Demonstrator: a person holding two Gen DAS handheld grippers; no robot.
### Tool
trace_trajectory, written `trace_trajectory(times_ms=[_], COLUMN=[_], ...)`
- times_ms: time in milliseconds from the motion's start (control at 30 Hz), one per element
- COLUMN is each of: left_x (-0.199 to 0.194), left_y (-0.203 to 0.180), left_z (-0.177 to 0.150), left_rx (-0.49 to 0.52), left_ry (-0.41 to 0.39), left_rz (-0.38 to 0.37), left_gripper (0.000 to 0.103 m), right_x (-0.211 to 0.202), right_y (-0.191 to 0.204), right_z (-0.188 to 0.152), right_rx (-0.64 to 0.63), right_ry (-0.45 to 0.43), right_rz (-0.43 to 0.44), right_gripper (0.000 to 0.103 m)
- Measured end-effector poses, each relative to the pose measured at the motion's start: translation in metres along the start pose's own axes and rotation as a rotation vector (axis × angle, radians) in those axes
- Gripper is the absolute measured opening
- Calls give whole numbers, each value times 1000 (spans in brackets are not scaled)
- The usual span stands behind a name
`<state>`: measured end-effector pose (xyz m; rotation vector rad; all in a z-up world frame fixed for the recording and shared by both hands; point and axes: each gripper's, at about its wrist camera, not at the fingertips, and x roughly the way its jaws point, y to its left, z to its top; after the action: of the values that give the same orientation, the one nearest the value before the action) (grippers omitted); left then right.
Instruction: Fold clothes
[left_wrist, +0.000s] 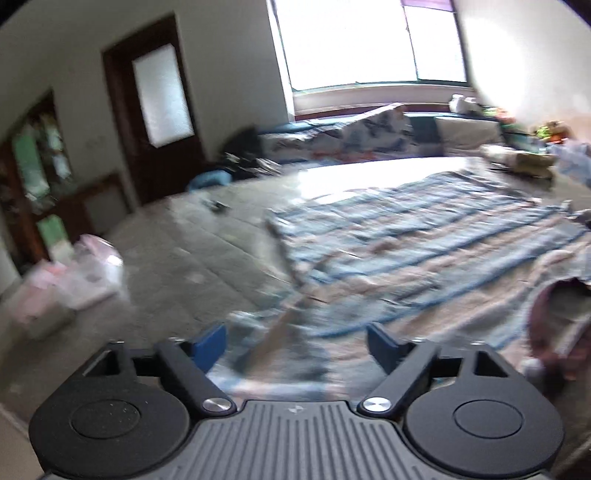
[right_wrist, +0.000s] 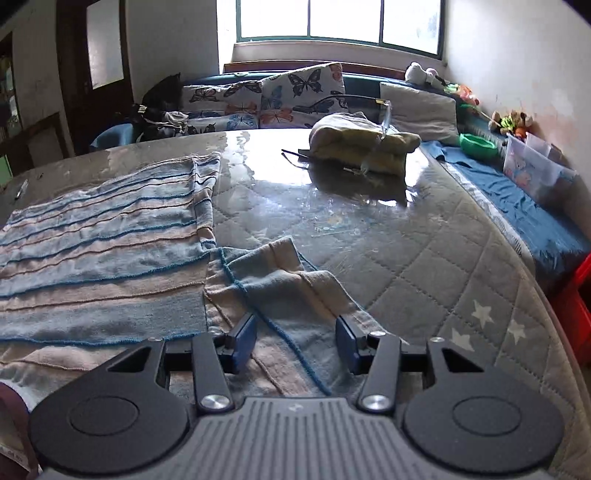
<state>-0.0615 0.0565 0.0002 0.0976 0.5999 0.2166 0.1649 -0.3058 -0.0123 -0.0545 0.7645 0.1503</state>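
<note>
Left wrist view is blurring with motion: my left gripper (left_wrist: 297, 341) is hovering with its fingers (left_wrist: 209, 345) spread wide and gripping nothing, over the near edge of the striped garment (left_wrist: 424, 243), which is lying spread across the mattress (left_wrist: 192, 266). Further right, my right gripper (right_wrist: 297, 341) is holding its fingers (right_wrist: 245, 341) apart too, empty, above the garment's sleeve (right_wrist: 280, 284), which is lying crumpled just beside the flat body. Beyond it a yellowish bundle (right_wrist: 362, 144) is sitting near the butterfly pillows (right_wrist: 295, 96). I am finding no legible writing anywhere.
</note>
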Motion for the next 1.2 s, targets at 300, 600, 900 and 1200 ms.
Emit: trace_trajectory(times_ms=[300,600,900,1200], left_x=[15,31,38,18], left_y=[9,36,65,27], left_z=[-7,-9,7,17], left_rx=[66,203,138,120], left_ry=[1,-41,-13,-51], left_rz=[-20,-9,47,-106], left_gripper=[60,60,60,66], right_x=[-11,-41,-54,-9], right_y=[3,34,29,56], right_z=[-11,-38,-30,10], right_rx=[35,20,34,-22], right_ry=[4,2,-40,-26], right_rz=[-19,-50,-64,107], right_gripper=[49,51,52,48])
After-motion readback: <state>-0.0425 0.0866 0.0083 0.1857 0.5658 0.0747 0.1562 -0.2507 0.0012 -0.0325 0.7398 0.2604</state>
